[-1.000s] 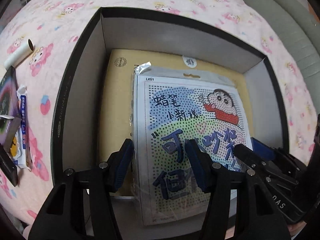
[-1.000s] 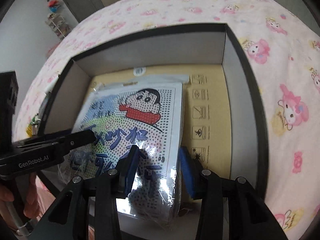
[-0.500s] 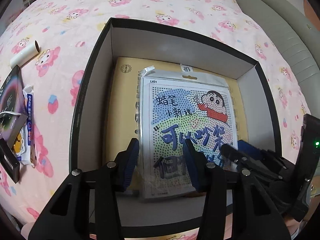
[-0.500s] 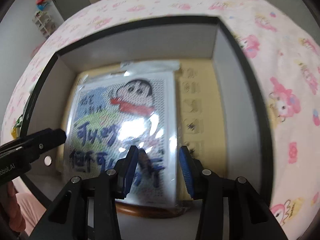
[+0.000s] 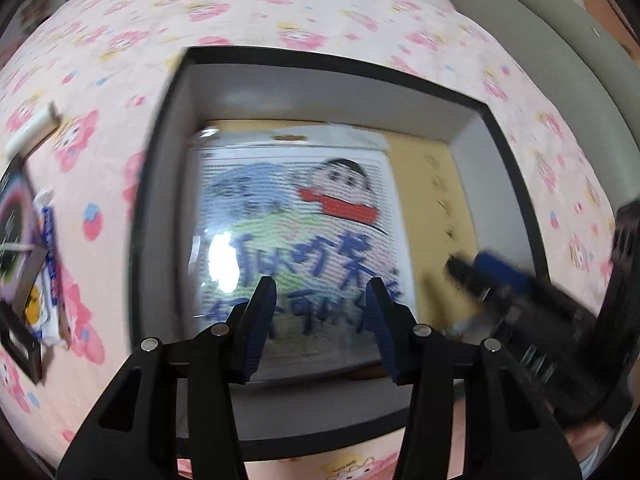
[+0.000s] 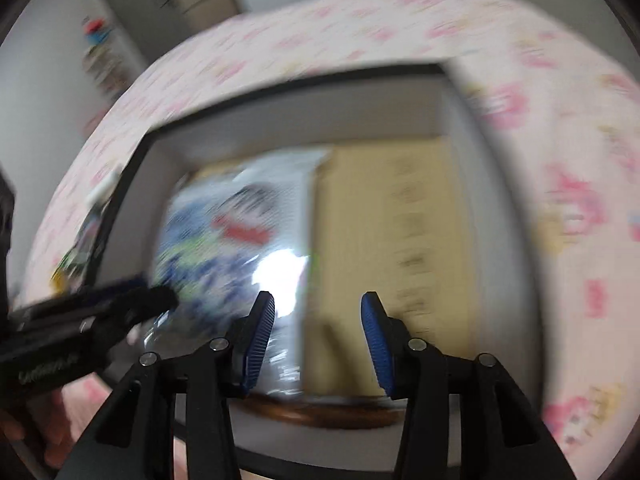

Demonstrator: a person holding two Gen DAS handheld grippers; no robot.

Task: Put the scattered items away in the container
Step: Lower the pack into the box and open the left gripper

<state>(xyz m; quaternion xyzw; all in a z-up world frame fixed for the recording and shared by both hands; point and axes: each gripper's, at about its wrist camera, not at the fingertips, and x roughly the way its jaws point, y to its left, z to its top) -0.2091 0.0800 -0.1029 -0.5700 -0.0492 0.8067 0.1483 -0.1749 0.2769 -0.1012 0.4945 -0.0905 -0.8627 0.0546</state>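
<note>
A black box with grey inner walls sits on the pink patterned bedspread. A plastic-wrapped cartoon picture pack lies flat on the box's yellow floor, left of middle; it also shows, blurred, in the right wrist view. My left gripper is open and empty, above the box's near edge. My right gripper is open and empty above the box; it also shows at the right of the left wrist view. A white tube, a dark packet and a white snack packet lie on the bed left of the box.
A grey cushioned edge runs along the far right of the bed. A doorway and shelves stand behind the bed at the far left. The bedspread surrounds the box on all sides.
Both grippers have drawn back and up from the picture pack, which now lies flat and free in the box. The right gripper has swung right. Both views are motion-blurred.
</note>
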